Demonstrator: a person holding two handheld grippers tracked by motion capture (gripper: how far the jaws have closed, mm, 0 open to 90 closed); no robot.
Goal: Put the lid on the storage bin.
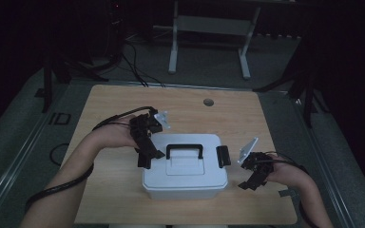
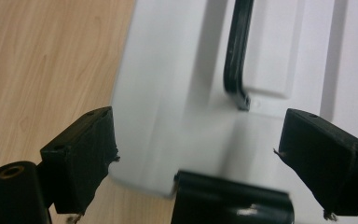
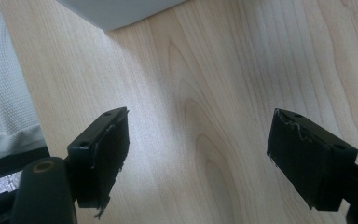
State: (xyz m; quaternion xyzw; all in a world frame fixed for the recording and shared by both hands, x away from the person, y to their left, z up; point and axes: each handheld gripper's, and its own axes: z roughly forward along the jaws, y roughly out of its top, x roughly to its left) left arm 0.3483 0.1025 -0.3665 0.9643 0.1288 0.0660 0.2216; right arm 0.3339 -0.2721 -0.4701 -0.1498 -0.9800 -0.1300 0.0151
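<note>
No readable text, label, brand or number anywhere. White box (image 1: 185,164) lid plain, unmarked. Table (image 1: 114,109) bare wood, no print. Faint pale mark on floor left of table (image 1: 59,118), two or three strokes, too dim to read.
</note>
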